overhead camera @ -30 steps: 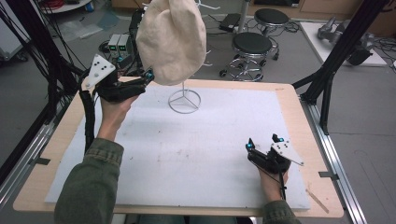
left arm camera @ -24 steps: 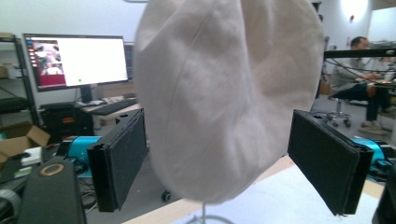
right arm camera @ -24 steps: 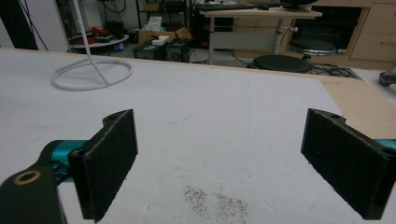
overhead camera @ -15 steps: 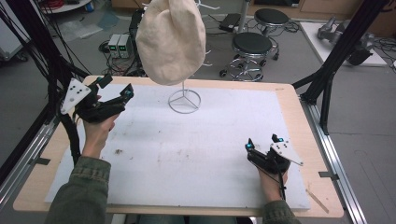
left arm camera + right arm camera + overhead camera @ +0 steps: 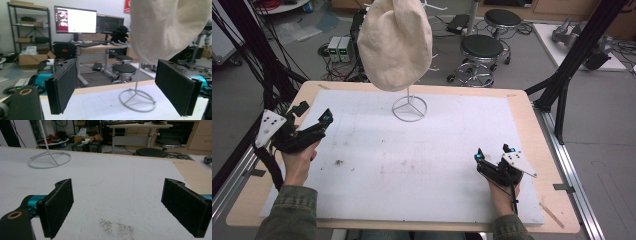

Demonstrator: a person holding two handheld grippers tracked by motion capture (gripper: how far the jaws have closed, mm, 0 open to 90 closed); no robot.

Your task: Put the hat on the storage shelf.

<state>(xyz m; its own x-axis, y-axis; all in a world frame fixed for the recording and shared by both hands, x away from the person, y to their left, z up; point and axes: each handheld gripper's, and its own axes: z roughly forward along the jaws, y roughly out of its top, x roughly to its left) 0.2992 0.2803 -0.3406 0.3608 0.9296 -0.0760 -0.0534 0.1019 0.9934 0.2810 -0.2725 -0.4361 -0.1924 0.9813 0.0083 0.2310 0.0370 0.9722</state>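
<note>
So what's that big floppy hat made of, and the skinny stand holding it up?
The hat looks like soft cream cloth, maybe cotton or wool: it is matte, with a seam and gentle sags. The stand looks like thin metal wire painted white, since its ring base and pole are slim, stiff and smooth.

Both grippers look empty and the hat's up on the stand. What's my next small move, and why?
Probably ease the left gripper down to rest on the white mat, as the right gripper already does low at the near edge. Both stand open and hold nothing, and the cream hat hangs on the wire stand, so nothing seems left to grip.
</note>
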